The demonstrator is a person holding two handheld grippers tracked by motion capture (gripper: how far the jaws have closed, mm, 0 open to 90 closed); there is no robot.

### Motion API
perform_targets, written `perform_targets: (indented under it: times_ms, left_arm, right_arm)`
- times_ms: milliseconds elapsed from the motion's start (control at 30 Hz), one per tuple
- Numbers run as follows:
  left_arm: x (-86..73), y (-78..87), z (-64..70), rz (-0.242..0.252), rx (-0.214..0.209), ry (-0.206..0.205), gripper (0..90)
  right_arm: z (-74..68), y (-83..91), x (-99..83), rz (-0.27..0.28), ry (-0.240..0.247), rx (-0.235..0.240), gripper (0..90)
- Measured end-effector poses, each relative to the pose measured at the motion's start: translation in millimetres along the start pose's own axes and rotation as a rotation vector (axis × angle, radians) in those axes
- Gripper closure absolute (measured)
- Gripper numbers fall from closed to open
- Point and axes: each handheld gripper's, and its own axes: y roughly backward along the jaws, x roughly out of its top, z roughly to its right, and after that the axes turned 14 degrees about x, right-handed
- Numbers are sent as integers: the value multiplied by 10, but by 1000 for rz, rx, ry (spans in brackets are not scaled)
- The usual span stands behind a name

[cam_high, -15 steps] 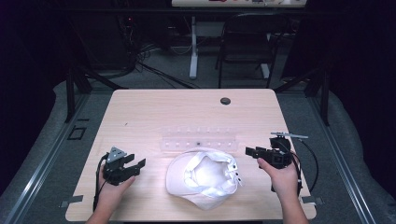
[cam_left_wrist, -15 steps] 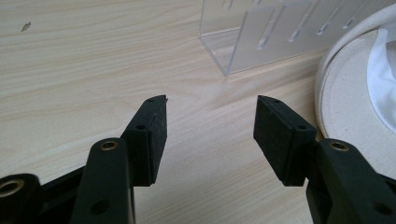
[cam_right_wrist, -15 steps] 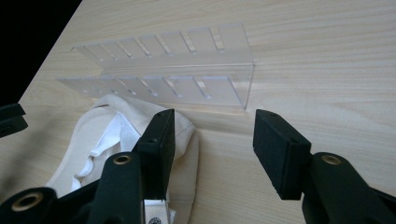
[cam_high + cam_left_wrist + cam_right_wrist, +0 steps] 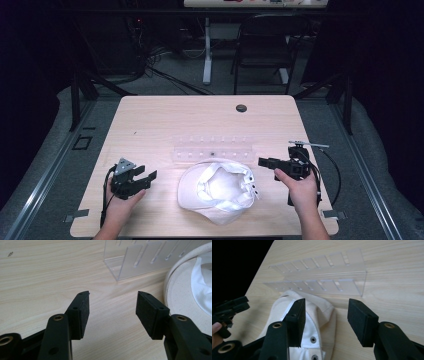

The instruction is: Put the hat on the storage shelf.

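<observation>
Near the front edge of the wooden table (image 4: 150,120), at about six o'clock from its middle, a white cap (image 4: 217,192) lies upside down with its lining facing up, and just beyond it at twelve o'clock stands a clear acrylic rack (image 4: 212,150), close to the cap's far rim. From the cap, the left gripper (image 4: 145,179) sits at nine o'clock, near but apart from it, its jaws spread with only bare table between them; in the left gripper view the left gripper (image 4: 112,305) points past the rack's end (image 4: 130,265), with the cap's pale rim (image 4: 175,292) at three o'clock of the jaws, just beside the right-hand pad without touching it. The right gripper (image 4: 265,162) lies at about two o'clock from the cap, its tips close to the cap's edge, jaws likewise parted and holding nothing. In the right gripper view the right gripper (image 4: 325,315) hangs over the cap (image 4: 319,312), whose snap strap shows at six o'clock between the jaws, the rack (image 4: 324,277) at twelve o'clock beyond, and the other gripper at nine o'clock.
</observation>
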Motion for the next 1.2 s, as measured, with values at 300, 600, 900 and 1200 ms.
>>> perform_targets:
  times_ms: [300, 600, 900, 1200]
  left_arm:
    - [8, -15, 34, 1, -2, -19, 449]
    - [7, -14, 28, -10, -1, -21, 448]
    - [3, -33, 28, -8, 1, -15, 448]
    - [-4, -42, 42, -13, 5, -13, 448]
  right_arm:
    - [-33, -198, -30, -157, -19, 34, 492]
    - [19, -271, -148, -235, -80, 104, 492]
    - [104, -309, -298, -238, -99, 126, 489]
    - [168, -447, -388, -272, -125, 128, 489]
